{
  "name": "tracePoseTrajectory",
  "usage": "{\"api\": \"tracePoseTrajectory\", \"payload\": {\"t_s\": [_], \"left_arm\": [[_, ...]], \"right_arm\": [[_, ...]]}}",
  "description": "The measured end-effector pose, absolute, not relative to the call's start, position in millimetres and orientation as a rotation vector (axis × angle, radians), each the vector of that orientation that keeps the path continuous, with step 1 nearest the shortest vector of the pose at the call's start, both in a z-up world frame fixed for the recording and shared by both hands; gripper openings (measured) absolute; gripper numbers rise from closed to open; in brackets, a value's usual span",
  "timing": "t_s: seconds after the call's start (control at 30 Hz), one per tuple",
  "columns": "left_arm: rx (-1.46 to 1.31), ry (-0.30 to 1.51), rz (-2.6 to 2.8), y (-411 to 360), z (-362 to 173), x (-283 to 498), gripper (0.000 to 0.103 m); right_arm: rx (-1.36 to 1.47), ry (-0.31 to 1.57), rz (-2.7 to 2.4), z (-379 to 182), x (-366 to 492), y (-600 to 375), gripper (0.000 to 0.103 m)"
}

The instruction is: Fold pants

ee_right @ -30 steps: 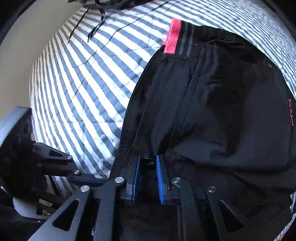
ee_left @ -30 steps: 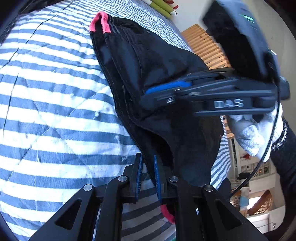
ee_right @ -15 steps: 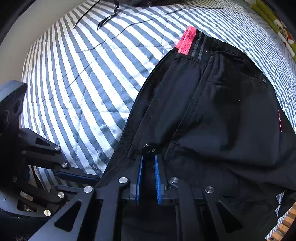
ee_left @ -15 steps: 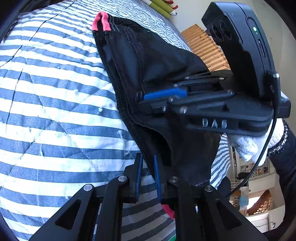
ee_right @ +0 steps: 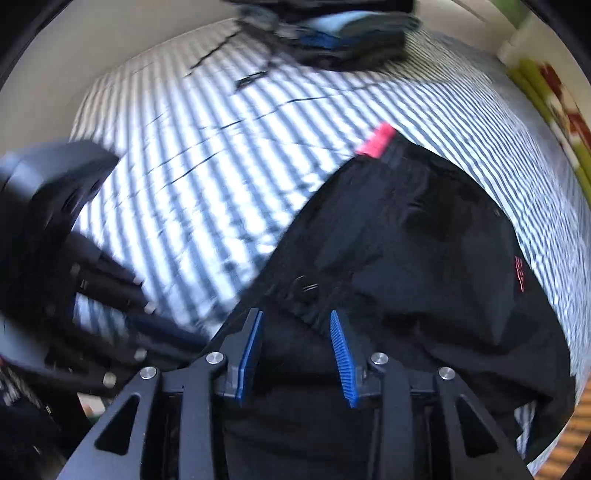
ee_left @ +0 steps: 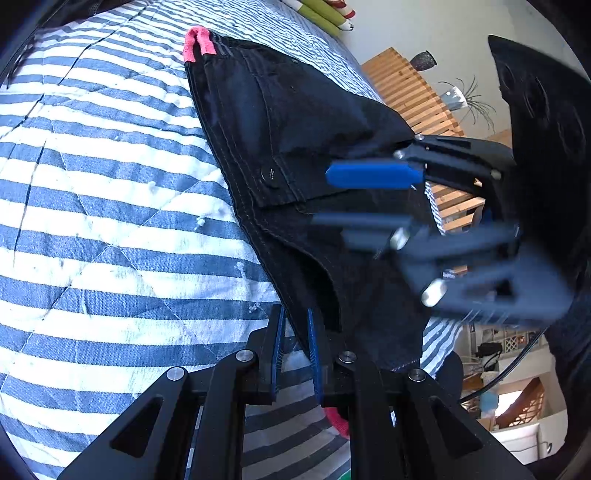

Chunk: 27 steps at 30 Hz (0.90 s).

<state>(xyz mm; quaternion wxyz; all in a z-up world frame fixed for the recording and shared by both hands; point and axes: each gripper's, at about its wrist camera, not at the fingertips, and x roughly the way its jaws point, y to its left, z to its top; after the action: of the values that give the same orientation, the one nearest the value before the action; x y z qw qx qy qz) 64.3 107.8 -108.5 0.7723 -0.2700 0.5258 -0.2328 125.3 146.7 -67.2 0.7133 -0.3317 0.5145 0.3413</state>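
Right grip just released; left still pinching the pants' edge.

Nearest you, your left hand-held gripper keeps its jaws narrow, and the edge of the black pants runs into the gap between them, so it looks clamped there, unmoved over the last second. Your right hand-held gripper has just been opening: its blue pads now stand apart above the cloth, with fabric below them but no longer pressed, and the button it was nipping lies free just beyond. The pants lie doubled on the striped bed cover, pink waistband tab at the far end. Judging by that, this fold is set down and your right hand is free for the next one. A pile of clothes sits farthest off.
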Motion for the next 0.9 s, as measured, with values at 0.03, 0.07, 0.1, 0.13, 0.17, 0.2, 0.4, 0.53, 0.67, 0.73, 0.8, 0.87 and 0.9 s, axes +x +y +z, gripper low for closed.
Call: {"api": "tracePoseTrajectory", "payload": {"t_s": [0.03, 0.07, 0.1, 0.13, 0.17, 0.2, 0.4, 0.53, 0.67, 0.73, 0.8, 0.87, 0.9], "left_arm": [[-0.587, 1.141, -0.504, 108, -109, 64, 0.012], [-0.593, 1.142, -0.501, 108, -109, 64, 0.012], [-0.593, 1.142, -0.499, 109, -109, 64, 0.012], [-0.592, 1.142, -0.497, 109, -109, 64, 0.012], [-0.593, 1.141, -0.493, 110, -110, 63, 0.012], [-0.597, 1.140, -0.493, 111, -110, 62, 0.012], [-0.605, 1.117, -0.493, 118, -104, 58, 0.013], [-0.621, 1.095, -0.496, 126, -99, 49, 0.015], [-0.643, 1.102, -0.526, 123, -100, 40, 0.024], [-0.652, 1.111, -0.540, 114, -99, 33, 0.030], [-0.680, 1.111, -0.552, 106, -97, 28, 0.037], [-0.707, 1.121, -0.547, 96, -100, 21, 0.052], [-0.715, 1.132, -0.535, 92, -102, 18, 0.058]], "right_arm": [[-0.770, 1.128, 0.759, -72, 121, 149, 0.035], [-0.794, 1.128, 0.764, -78, 119, 154, 0.035], [-0.806, 1.140, 0.761, -86, 121, 157, 0.035], [-0.817, 1.146, 0.746, -92, 123, 160, 0.035], [-0.824, 1.149, 0.726, -94, 129, 163, 0.034], [-0.800, 1.148, 0.715, -95, 136, 165, 0.034], [-0.618, 1.222, 0.751, -87, 166, 162, 0.035], [-0.448, 1.169, 0.751, -42, 157, 126, 0.037], [-0.298, 1.102, 0.630, -9, 113, 61, 0.046], [-0.236, 1.089, 0.531, -3, 88, 31, 0.046], [-0.151, 1.087, 0.383, -6, 59, -20, 0.046], [-0.065, 1.097, 0.253, -18, 44, -65, 0.046], [-0.015, 1.101, 0.203, -20, 33, -87, 0.046]]}}
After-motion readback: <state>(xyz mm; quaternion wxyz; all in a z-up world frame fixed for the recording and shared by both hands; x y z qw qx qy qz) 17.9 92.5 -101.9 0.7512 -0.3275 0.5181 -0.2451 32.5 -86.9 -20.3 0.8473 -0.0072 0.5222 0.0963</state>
